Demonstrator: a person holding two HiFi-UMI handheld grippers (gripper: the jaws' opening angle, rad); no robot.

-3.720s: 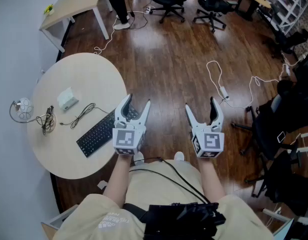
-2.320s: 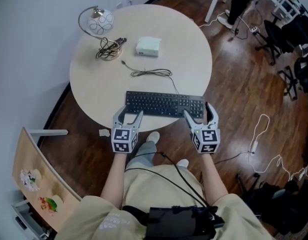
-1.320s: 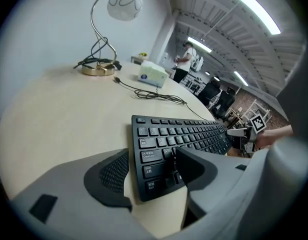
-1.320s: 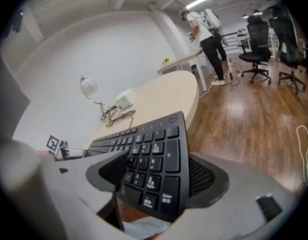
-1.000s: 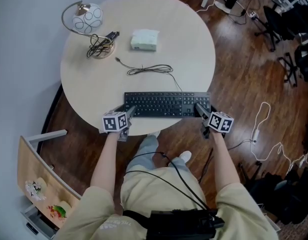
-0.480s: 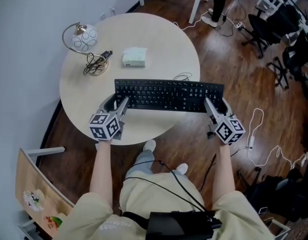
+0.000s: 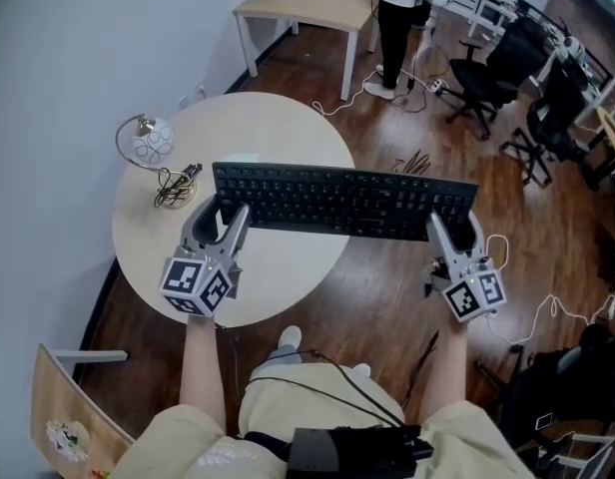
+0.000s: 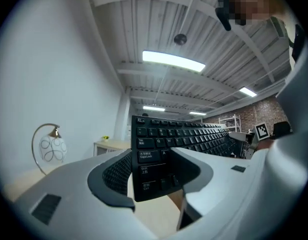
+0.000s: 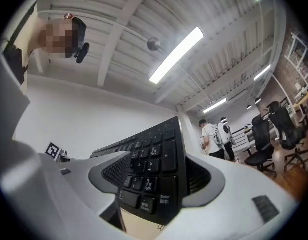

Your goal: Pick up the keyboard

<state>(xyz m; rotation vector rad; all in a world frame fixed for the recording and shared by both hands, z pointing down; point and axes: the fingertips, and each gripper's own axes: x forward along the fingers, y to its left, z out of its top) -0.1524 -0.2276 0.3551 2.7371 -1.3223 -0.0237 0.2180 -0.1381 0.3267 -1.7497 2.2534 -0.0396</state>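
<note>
A black keyboard [image 7: 342,200] hangs level in the air above the front of the round beige table [image 7: 278,277]. My left gripper [image 7: 220,211] is shut on its left end, and my right gripper [image 7: 452,230] is shut on its right end. In the left gripper view the keyboard [image 8: 159,149] stands on edge between the dark pads of the left gripper [image 8: 151,169]. In the right gripper view the number-pad end of the keyboard [image 9: 154,164] is clamped the same way by the right gripper [image 9: 156,176].
A globe lamp [image 7: 148,140] and a bundle of cables [image 7: 176,188] sit at the table's left rim. Beyond the table stand a light desk [image 7: 307,8], a person [image 7: 397,18] and office chairs [image 7: 487,58]. Loose cable [image 7: 547,307] lies on the wood floor at right.
Both grippers came to the keyboard's ends, shut on them and lifted it off the table. It now sits higher and looks larger in the head view.
</note>
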